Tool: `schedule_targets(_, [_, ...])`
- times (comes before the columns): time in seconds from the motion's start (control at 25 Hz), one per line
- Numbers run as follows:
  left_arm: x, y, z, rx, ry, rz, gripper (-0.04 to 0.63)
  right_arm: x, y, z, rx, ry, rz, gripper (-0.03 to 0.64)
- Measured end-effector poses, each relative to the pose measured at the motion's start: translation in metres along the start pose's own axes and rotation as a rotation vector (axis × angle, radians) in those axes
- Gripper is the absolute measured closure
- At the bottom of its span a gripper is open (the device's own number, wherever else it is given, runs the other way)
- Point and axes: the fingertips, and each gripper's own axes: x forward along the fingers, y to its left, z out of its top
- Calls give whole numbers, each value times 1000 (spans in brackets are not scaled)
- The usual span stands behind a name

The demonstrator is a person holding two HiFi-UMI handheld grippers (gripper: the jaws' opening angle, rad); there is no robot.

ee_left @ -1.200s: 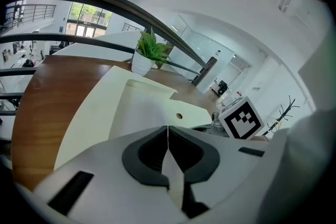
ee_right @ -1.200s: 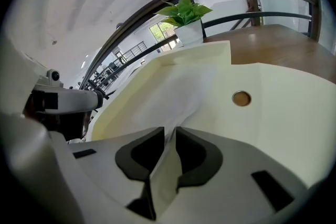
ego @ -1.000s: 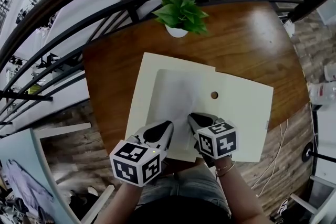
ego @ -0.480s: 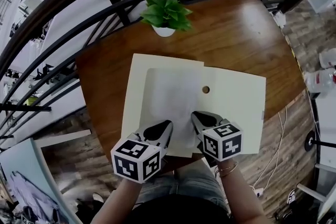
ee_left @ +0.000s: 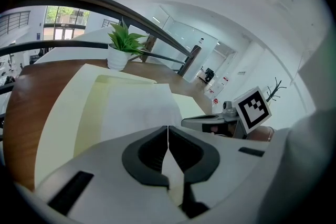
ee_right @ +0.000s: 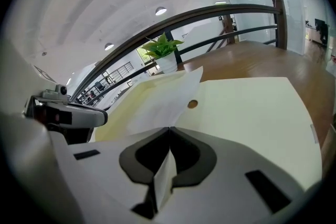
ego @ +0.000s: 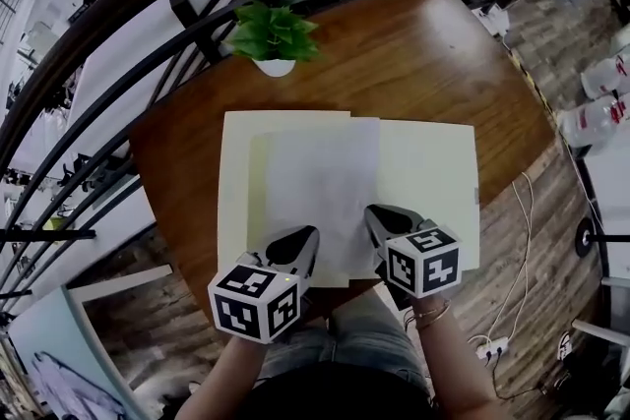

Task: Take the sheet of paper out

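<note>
Round wooden surface (ego: pixel 423 64), potted green plant (ego: pixel 274 34) standing near its 11 o'clock edge, large cream folder (ego: pixel 433 182) lying flat from centre to the 6 o'clock edge.

White sheet of paper (ego: pixel 320 182); pale cream folder (ego: pixel 433 182); glossy reddish-brown wooden table (ego: pixel 423 64); green plant (ego: pixel 273 30), white pot (ego: pixel 275 67); light grey left gripper (ego: pixel 303 243) and right gripper (ego: pixel 382 219), cubes patterned with black-and-white squares.
</note>
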Motion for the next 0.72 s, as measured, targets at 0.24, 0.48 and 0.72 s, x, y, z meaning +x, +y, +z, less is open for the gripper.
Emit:
schedule_targets(0.24, [4,-13,-1,39,10,-23,577,-23,-25,-3,40,-45,-63,588])
schedule_targets(0.48, [8,-23,-6,70,15,-41,577,-43,-45,-9,74,-86,-119,588])
schedule_targets(0.72, [13,-35,-4,96,26,-66,577,-65,-58,-13,113,-119,-161,588])
